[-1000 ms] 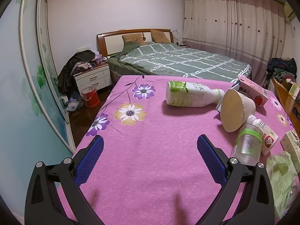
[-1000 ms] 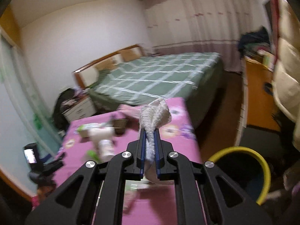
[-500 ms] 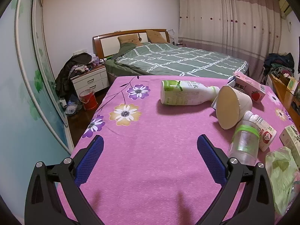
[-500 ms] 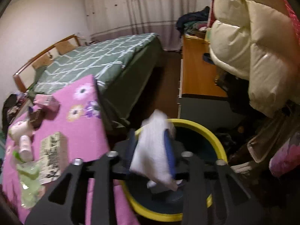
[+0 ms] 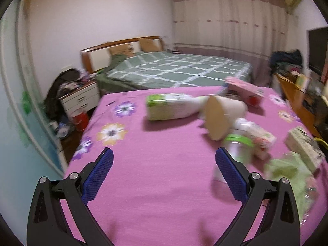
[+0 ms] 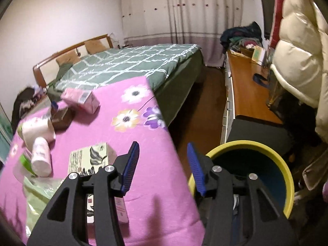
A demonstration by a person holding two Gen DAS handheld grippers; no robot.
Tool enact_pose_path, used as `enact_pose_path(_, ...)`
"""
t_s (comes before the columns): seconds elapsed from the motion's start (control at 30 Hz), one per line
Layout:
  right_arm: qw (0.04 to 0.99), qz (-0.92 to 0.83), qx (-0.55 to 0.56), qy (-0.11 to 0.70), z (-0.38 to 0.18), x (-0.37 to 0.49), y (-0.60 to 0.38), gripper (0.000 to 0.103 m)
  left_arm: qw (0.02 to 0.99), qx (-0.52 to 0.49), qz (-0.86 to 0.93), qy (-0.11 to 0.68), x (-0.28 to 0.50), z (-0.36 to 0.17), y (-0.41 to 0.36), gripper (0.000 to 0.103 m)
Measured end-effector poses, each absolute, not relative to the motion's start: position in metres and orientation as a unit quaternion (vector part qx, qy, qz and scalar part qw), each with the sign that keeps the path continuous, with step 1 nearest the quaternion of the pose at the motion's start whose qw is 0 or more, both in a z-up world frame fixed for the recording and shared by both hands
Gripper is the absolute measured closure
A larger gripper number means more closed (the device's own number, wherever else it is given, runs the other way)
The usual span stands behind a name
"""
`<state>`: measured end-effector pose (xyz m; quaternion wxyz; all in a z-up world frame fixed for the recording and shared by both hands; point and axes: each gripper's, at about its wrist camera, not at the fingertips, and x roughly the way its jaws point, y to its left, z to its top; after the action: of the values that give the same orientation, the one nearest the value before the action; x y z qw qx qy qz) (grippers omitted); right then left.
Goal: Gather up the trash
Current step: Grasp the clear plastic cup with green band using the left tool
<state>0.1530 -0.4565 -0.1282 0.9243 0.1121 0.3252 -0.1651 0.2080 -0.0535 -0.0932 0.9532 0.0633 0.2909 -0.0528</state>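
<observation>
1. Filling most of both views, the pink flowered cloth (image 5: 164,164) covers a flat surface in front of a green checked bed (image 5: 174,69).
2. The yellow-rimmed bin (image 6: 266,145) stands on the floor just beside the cloth's right edge, with some pale trash dimly visible inside behind the right gripper's frame.
3. The left gripper (image 5: 164,172) tilts downward over bare cloth, its 2 blue pads spread wide with nothing between them.
4. The right gripper (image 6: 163,165) slants down across the cloth's edge, one finger over the cloth and the other over the bin rim; its jaws are opening and the gap is empty.
5. Remaining trash lies on the cloth: a green-labelled white bottle (image 5: 174,106) on its side touching a tipped paper cup (image 5: 221,119), a pink carton (image 5: 244,91) behind them, and a leaf-print box (image 6: 89,160) near the right gripper.
6. A small white bottle (image 6: 42,155) lies beside a crumpled green bag (image 5: 291,176).
</observation>
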Motion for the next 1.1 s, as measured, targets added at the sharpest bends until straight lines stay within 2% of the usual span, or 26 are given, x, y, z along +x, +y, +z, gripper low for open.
enact_pose_path(0.37, 0.921, -0.145, 0.147, 0.331, -0.135, 0.152, -0.461, 0.056, 0.918, 0.079, -0.171, 0.348, 0.230, -0.098, -0.111, 0.006)
enact_pose_path(0.53, 0.921, -0.142, 0.149, 0.331, -0.134, 0.153, -0.461, 0.056, 0.903, 0.098, -0.180, 0.378, 0.244, -0.115, -0.125, 0.019)
enact_pose_path(0.8, 0.918, -0.140, 0.153, 0.338, -0.136, 0.155, -0.463, 0.056, 0.889, 0.106, -0.196, 0.401, 0.260, -0.130, -0.132, 0.035)
enact_pose_path(0.93, 0.918, -0.140, 0.151, 0.340, -0.137, 0.157, -0.462, 0.056, 0.883, 0.103, -0.210, 0.406, 0.262, -0.133, -0.135, 0.049)
enact_pose_path(1.1, 0.918, -0.139, 0.151, 0.340, -0.137, 0.157, -0.462, 0.056, 0.885, 0.108, -0.209, 0.402, 0.259, -0.131, -0.136, 0.050)
